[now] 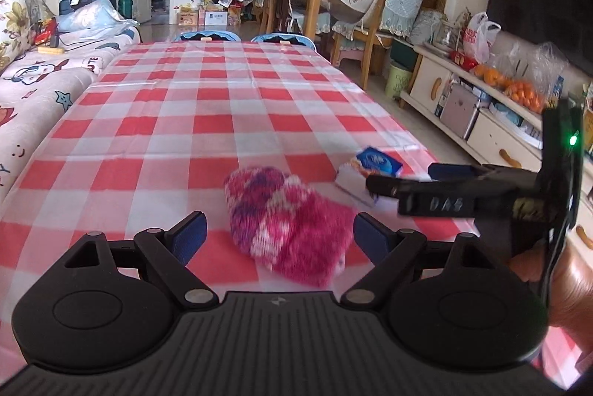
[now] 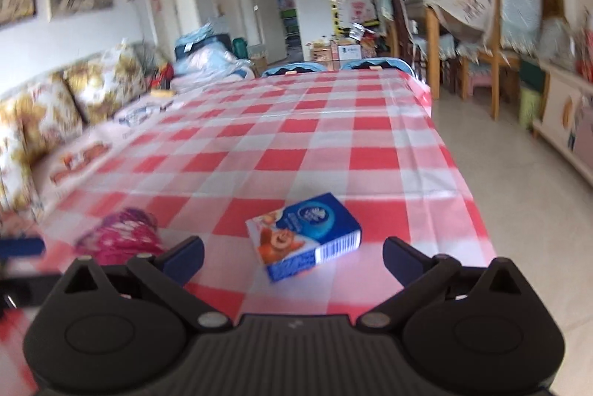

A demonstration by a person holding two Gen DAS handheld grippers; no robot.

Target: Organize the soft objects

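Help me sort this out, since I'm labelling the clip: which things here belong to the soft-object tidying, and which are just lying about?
Part of the job:
- pink fuzzy cloth, between the open left gripper
- blue tissue pack, ahead of the open right gripper

Just lying about:
- oranges on the sideboard
- white plastic bag
- sofa cushions
- wooden chair

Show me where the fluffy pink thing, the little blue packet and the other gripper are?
Pink fluffy item [image 1: 289, 222], left wrist view, middle of its fuzzy top.
Blue packet [image 2: 304, 235], right wrist view, centre of its printed face.
Right gripper [image 1: 398, 178], left wrist view, between its fingertips.
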